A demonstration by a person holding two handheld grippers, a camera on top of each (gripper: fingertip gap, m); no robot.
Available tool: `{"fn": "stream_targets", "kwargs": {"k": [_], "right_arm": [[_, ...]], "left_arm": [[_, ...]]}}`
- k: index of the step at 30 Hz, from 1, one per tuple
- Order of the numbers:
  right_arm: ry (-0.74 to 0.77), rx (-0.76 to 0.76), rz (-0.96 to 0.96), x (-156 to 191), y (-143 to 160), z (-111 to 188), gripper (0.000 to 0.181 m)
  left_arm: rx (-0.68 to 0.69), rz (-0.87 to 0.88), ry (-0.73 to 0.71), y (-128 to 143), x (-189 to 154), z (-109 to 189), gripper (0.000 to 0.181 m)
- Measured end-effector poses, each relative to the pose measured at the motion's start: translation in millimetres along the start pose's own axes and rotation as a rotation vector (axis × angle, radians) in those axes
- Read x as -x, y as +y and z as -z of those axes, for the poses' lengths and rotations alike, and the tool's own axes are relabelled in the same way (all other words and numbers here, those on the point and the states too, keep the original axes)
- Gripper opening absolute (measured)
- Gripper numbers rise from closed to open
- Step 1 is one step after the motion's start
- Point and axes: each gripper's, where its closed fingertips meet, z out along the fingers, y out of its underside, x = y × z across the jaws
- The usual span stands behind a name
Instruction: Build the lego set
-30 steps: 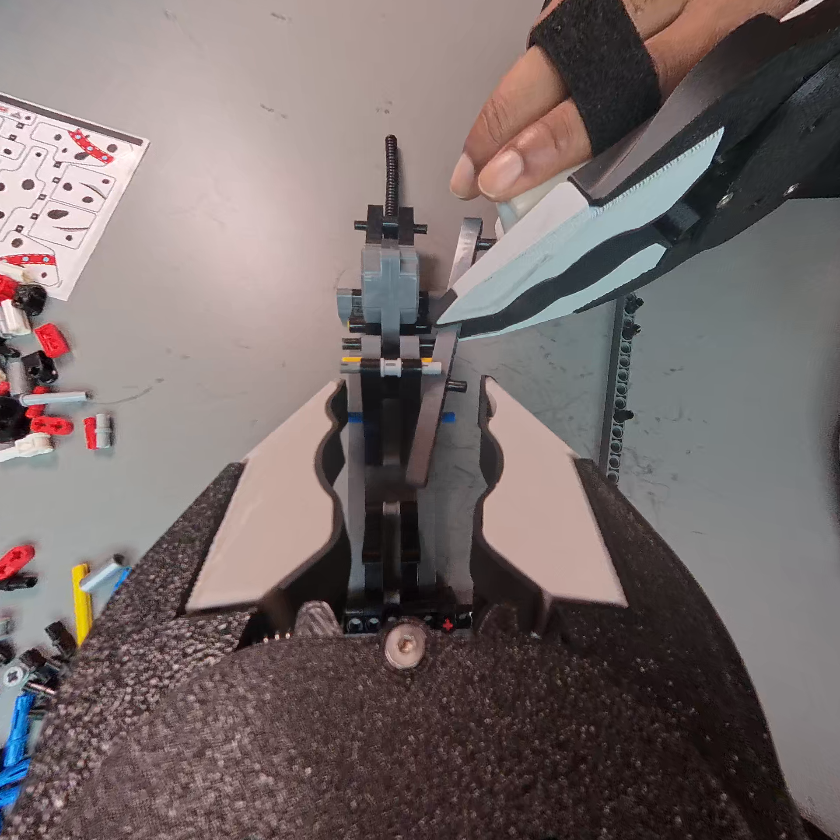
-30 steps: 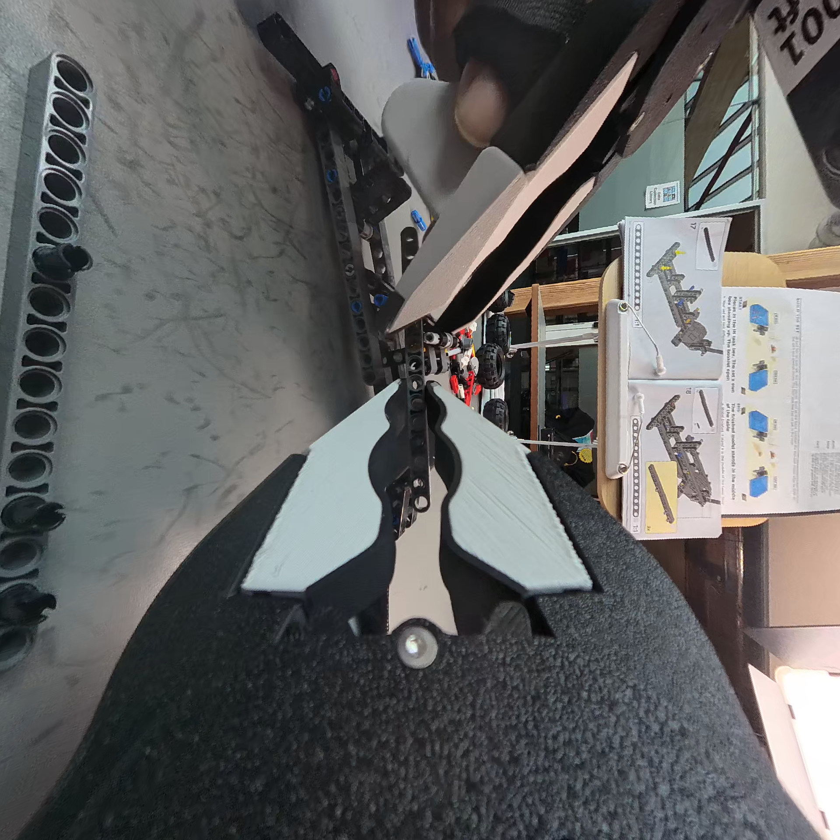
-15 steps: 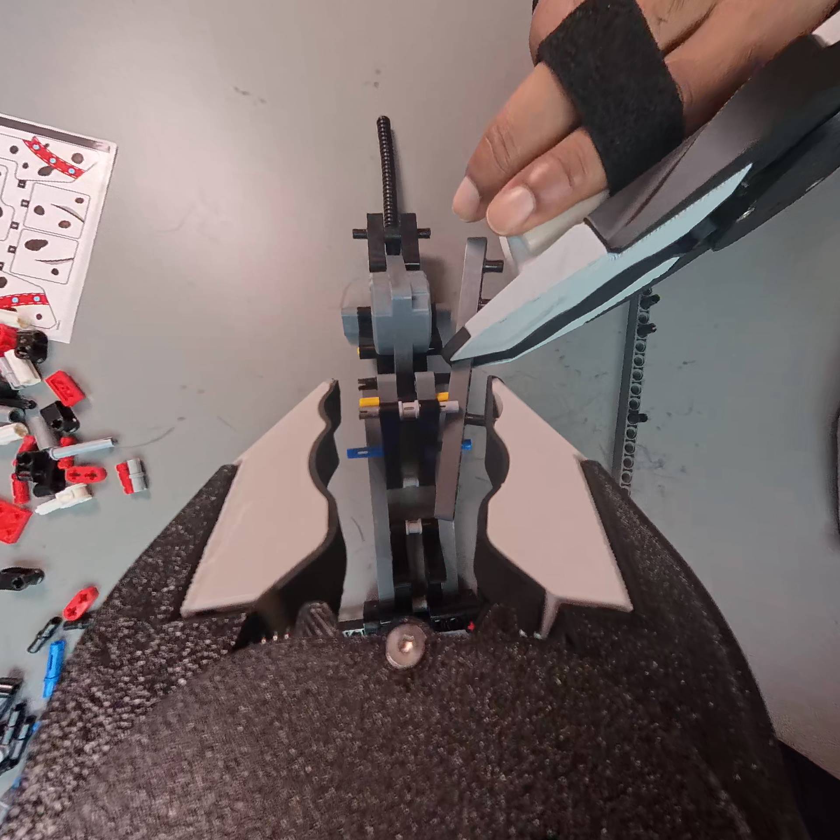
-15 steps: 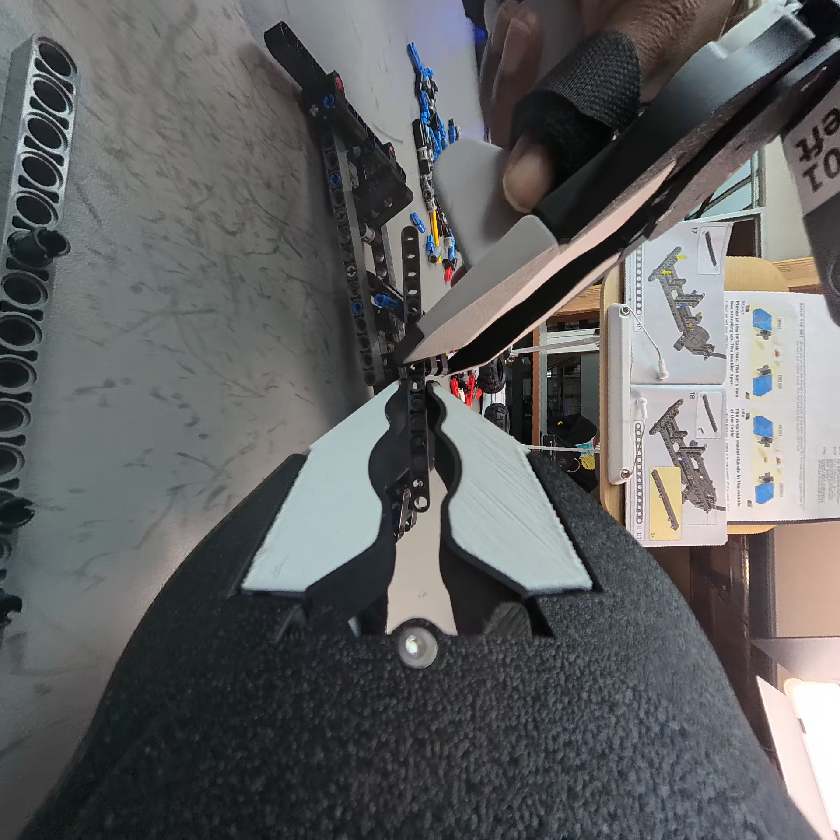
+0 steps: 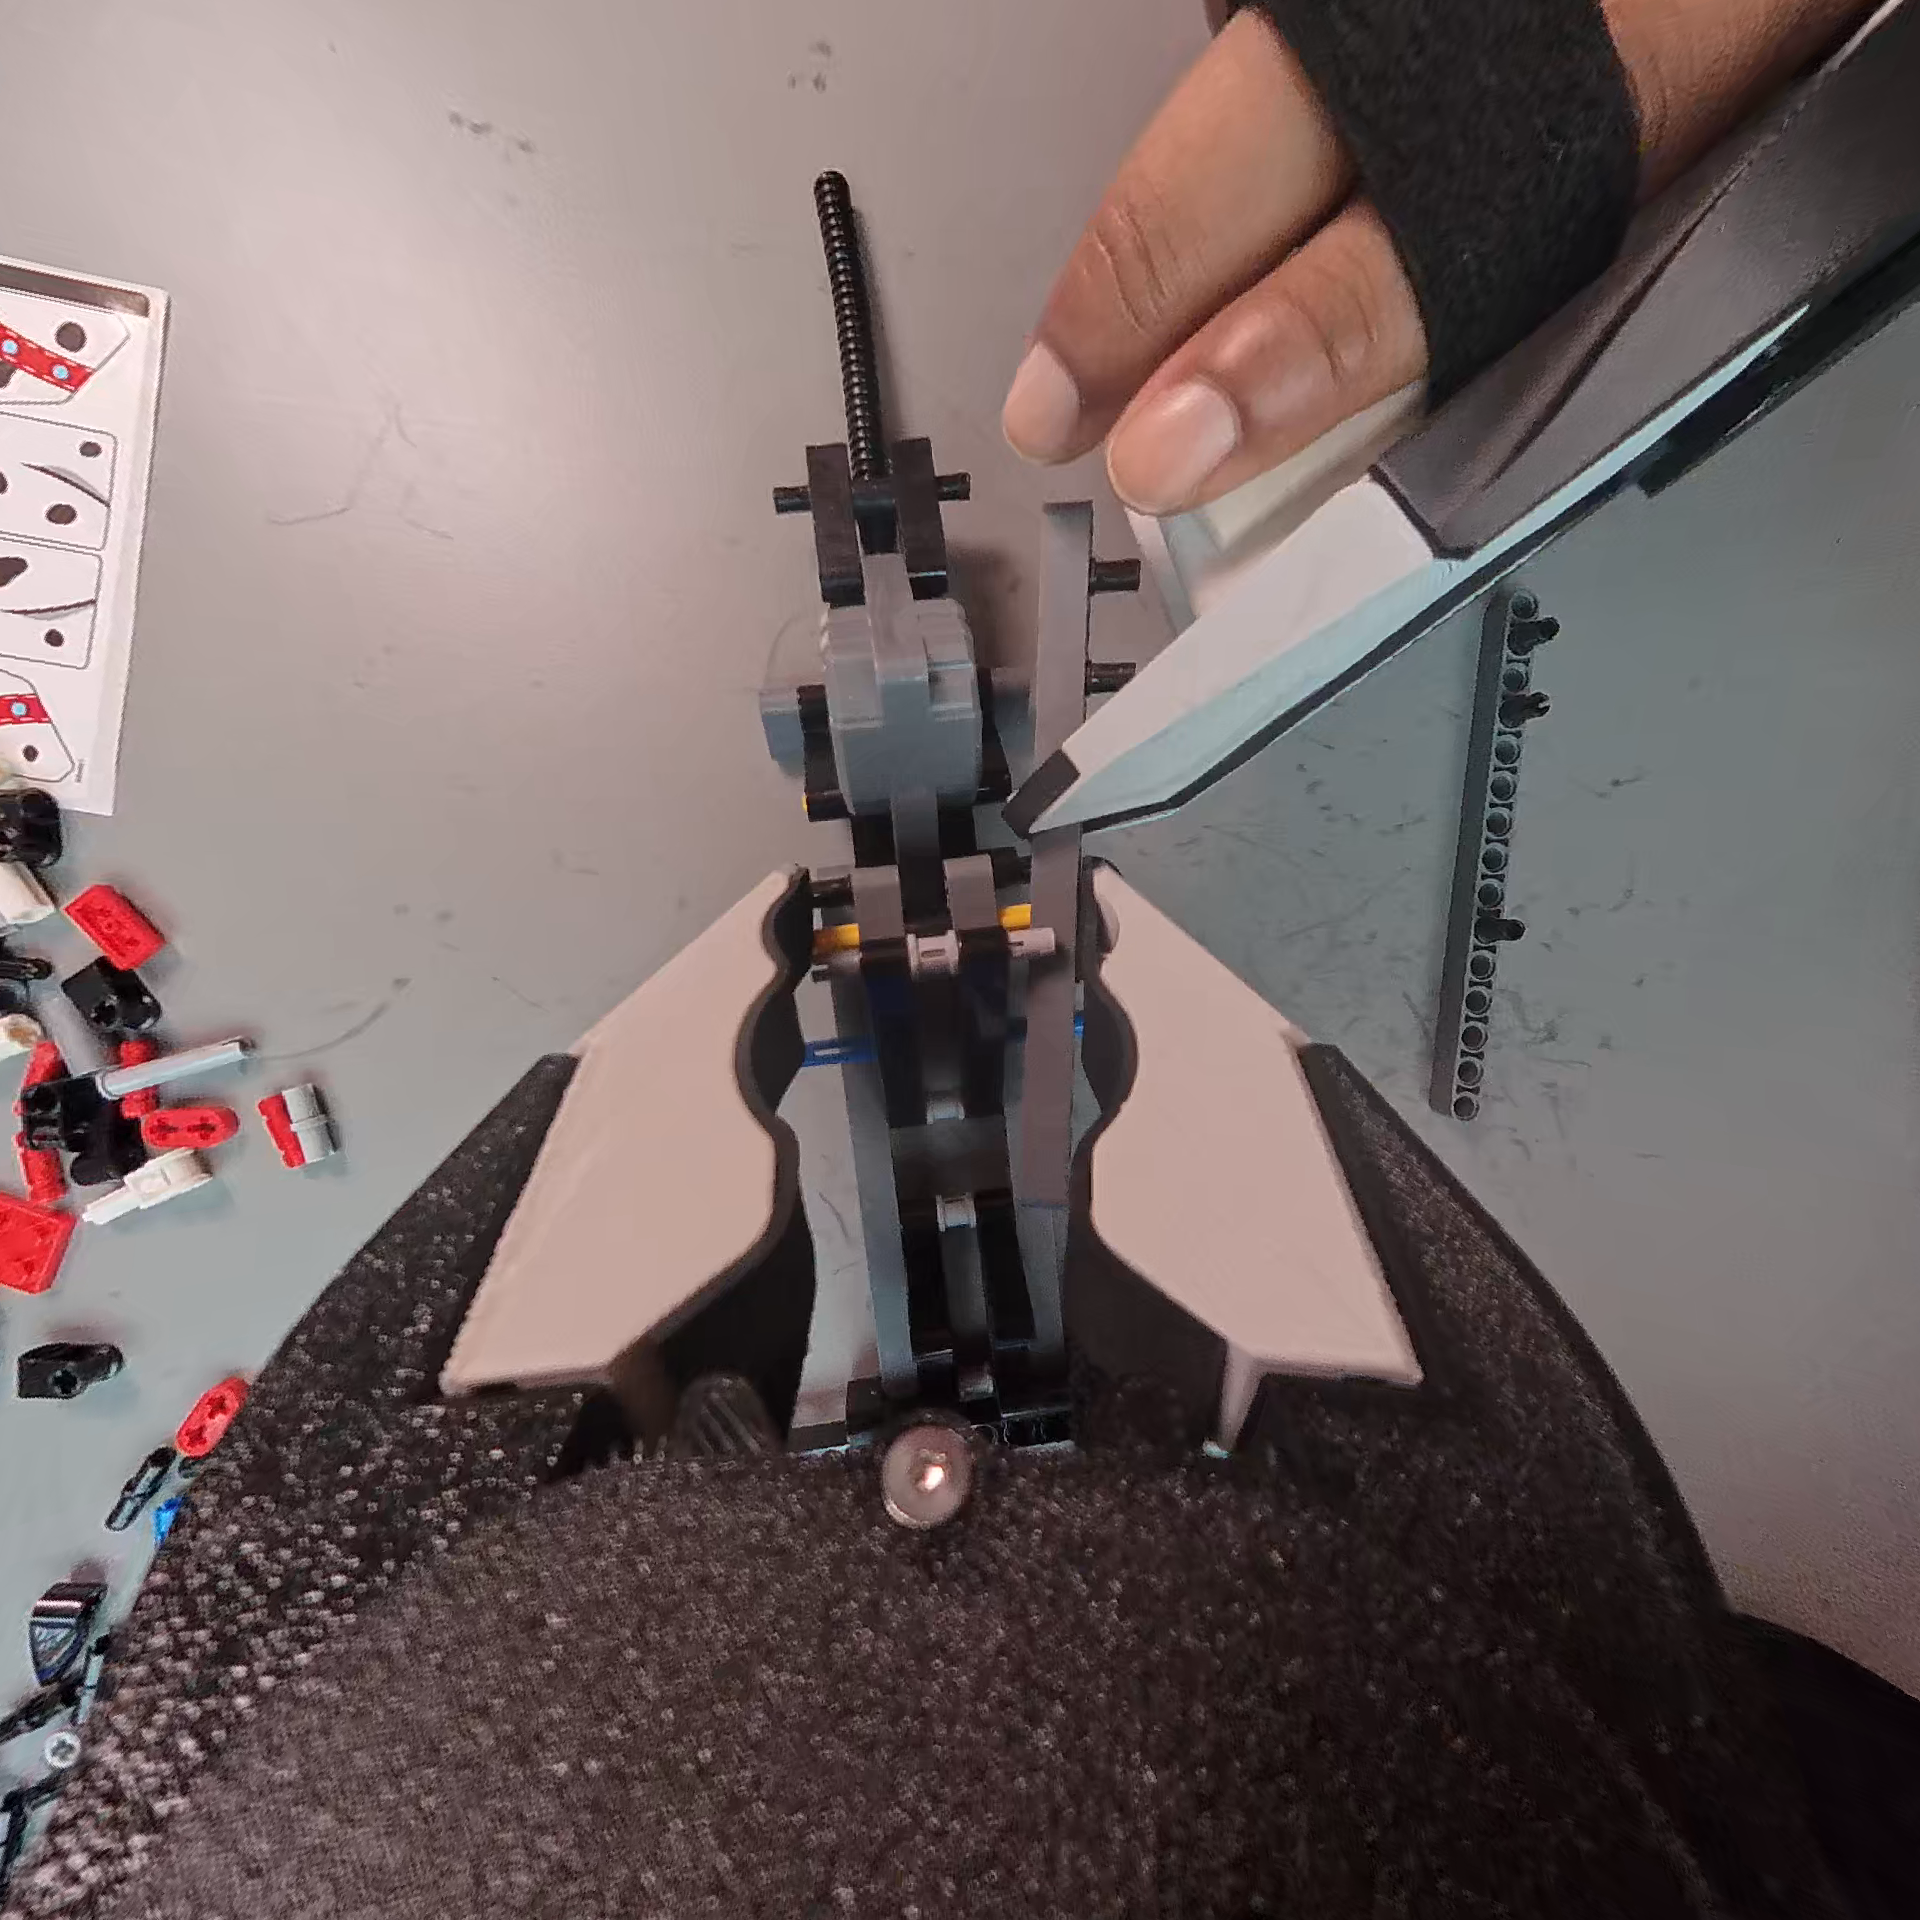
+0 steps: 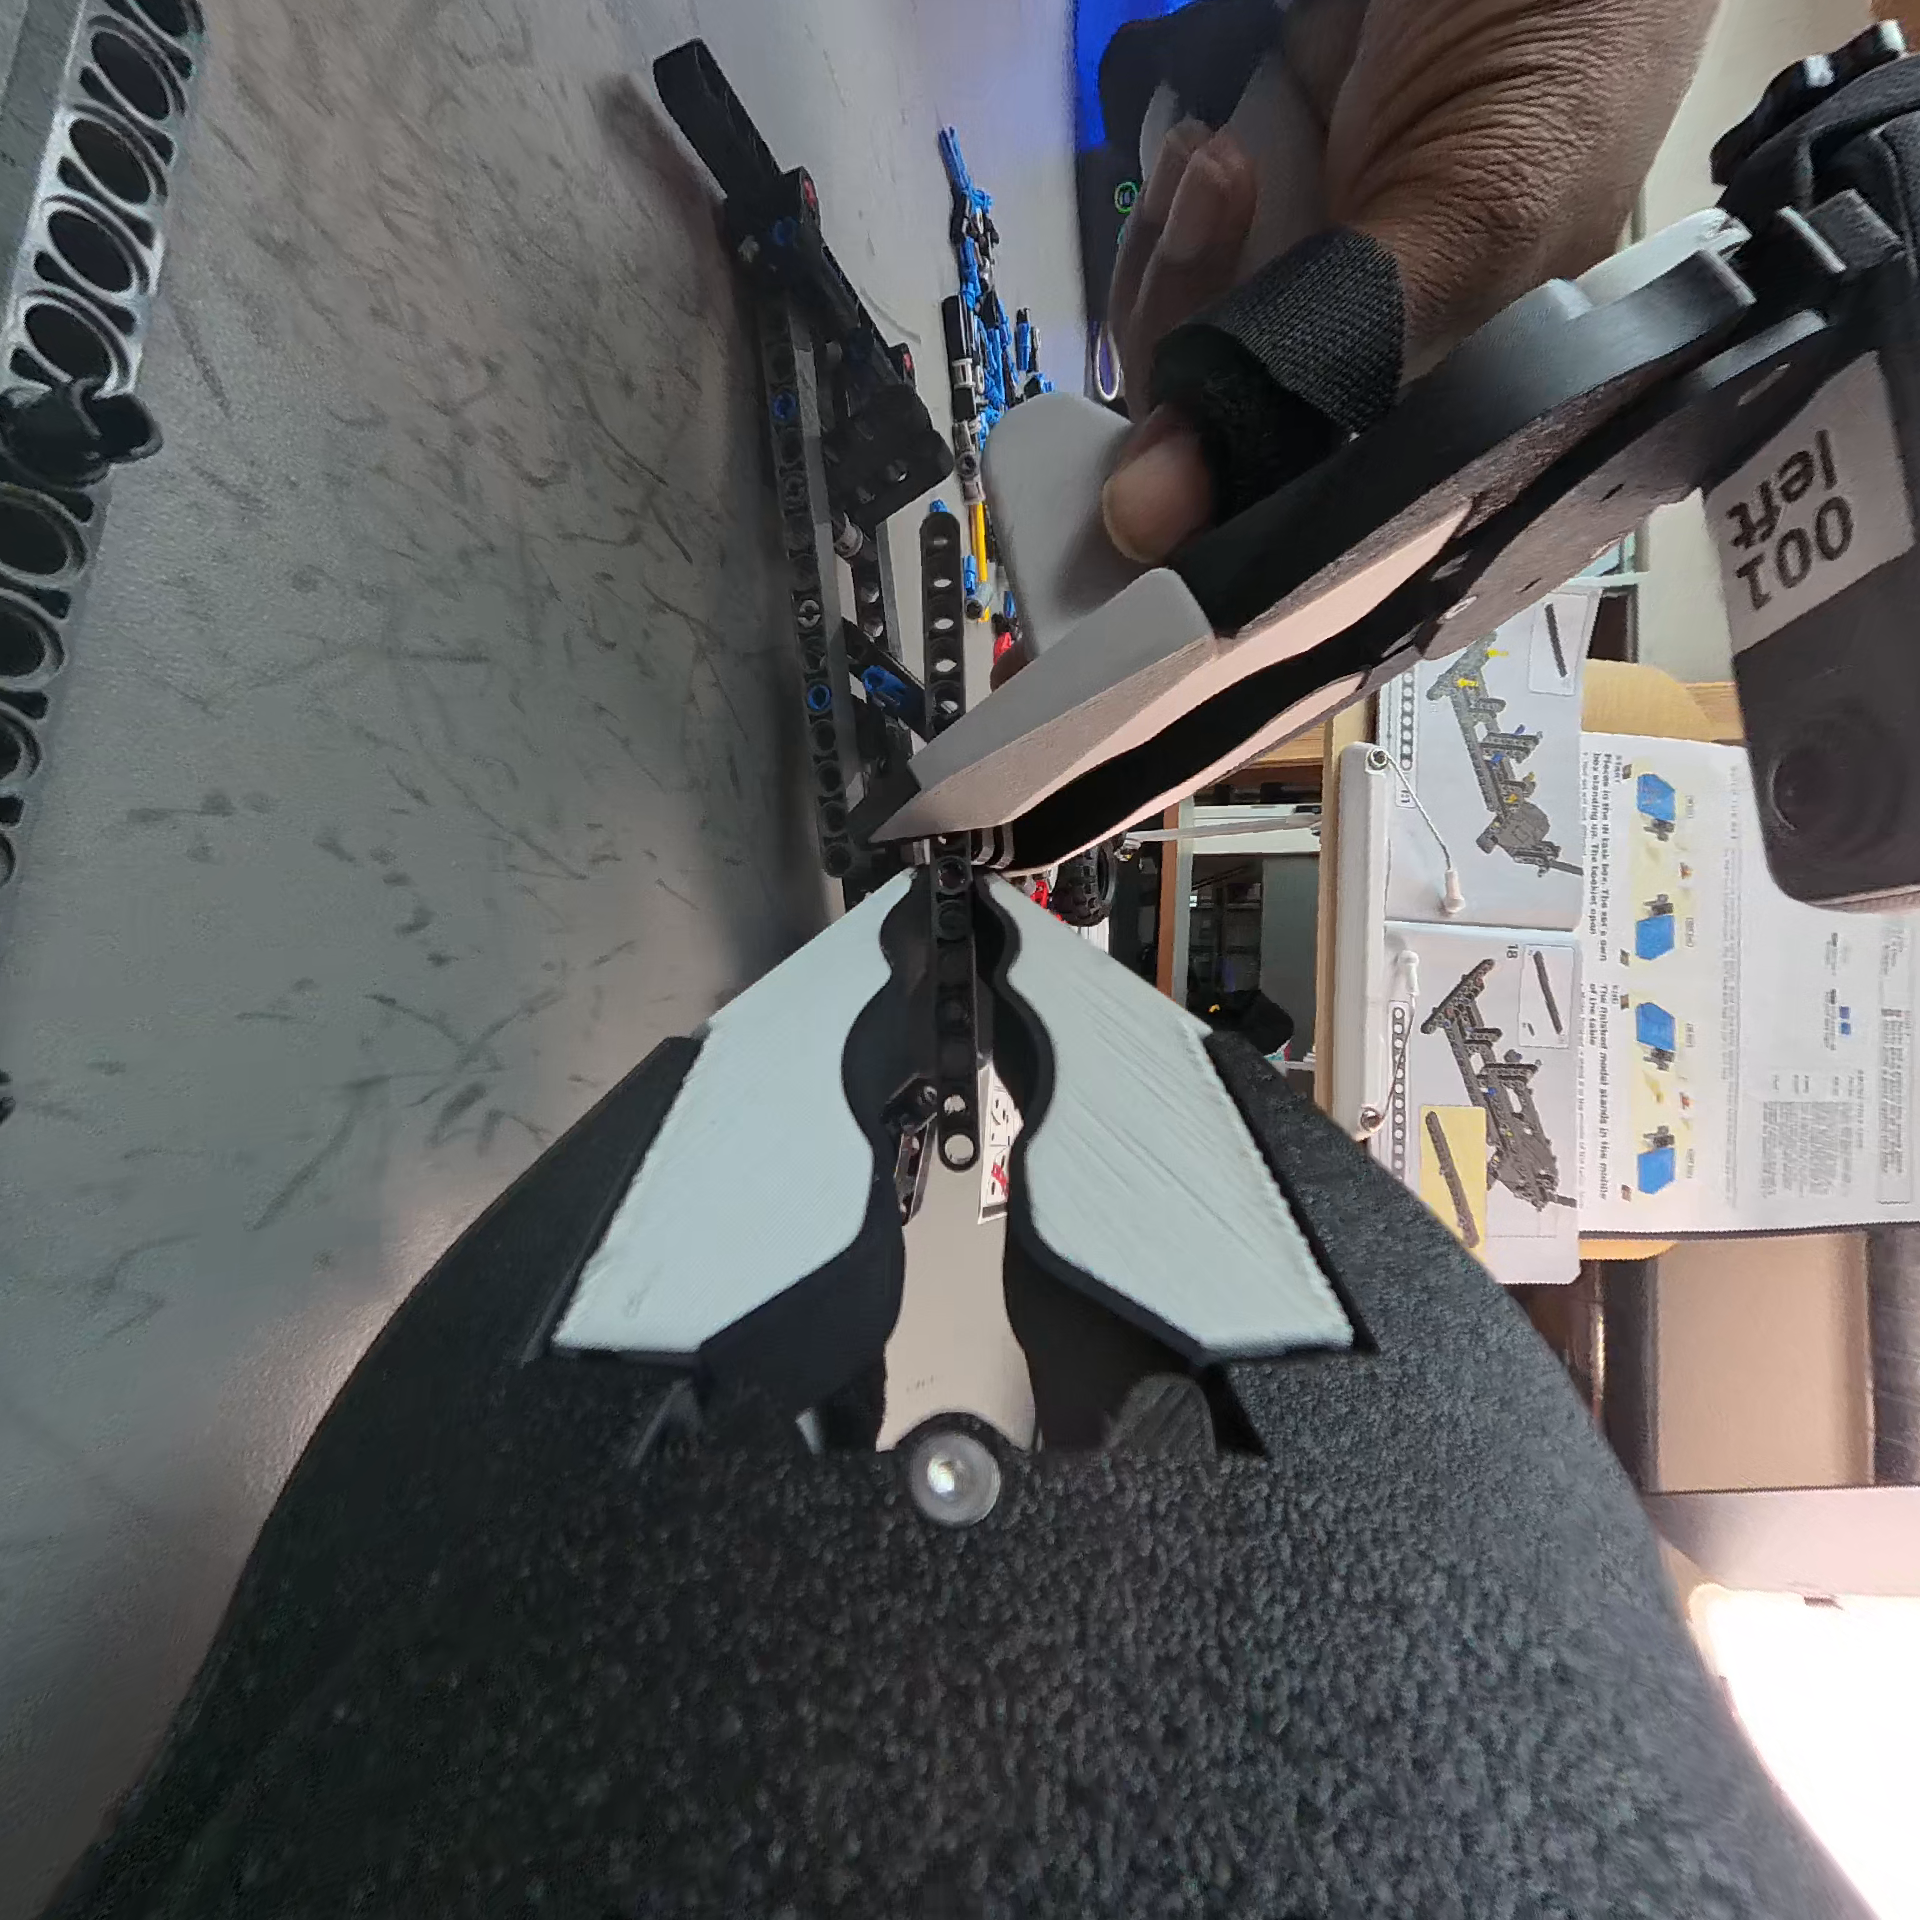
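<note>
In the left wrist view my left gripper (image 5: 940, 904) is shut on the lego assembly (image 5: 904, 717), a long frame of dark grey and black beams with a grey block and a black threaded axle (image 5: 852, 312) at its far end. My right gripper (image 5: 1039, 810) comes in from the upper right, shut on a dark grey beam (image 5: 1062, 623) that lies along the assembly's right side. In the right wrist view my right gripper (image 6: 953, 894) clamps that beam (image 6: 954, 1018) edge-on. My left gripper (image 6: 904, 826) meets it from the right, and the assembly (image 6: 800, 436) stretches away over the table.
A long grey beam with black pins (image 5: 1491, 862) lies on the table to the right and also shows in the right wrist view (image 6: 62, 312). Loose red, black and white parts (image 5: 104, 1122) and a sticker sheet (image 5: 52, 499) lie at the left. An instruction booklet (image 6: 1558, 1039) stands behind.
The right gripper's tips have slid down the beam toward my left fingertips. The beam now lies straighter along the assembly's right side. Both grips are unchanged.
</note>
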Motion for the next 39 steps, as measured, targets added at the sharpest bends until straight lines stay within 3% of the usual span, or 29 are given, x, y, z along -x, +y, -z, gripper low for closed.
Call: {"fn": "stream_targets", "kwargs": {"k": [16,24,31,39], "right_arm": [[-0.009,-0.072,-0.052,1.0,-3.8,8.4,0.007],[-0.022,-0.181,-0.032,5.3,-11.9,15.7,0.007],[0.012,-0.094,-0.069,5.1,-8.8,13.0,0.006],[0.067,-0.111,-0.019,5.6,-7.8,10.5,0.007]], "left_arm": [[-0.017,-0.003,-0.026,0.3,-2.4,-0.9,0.052],[-0.041,-0.009,0.085,0.0,-16.4,0.9,0.055],[-0.025,0.003,0.057,0.4,-13.6,0.5,0.055],[-0.021,0.024,0.027,0.7,-10.6,-0.6,0.054]]}}
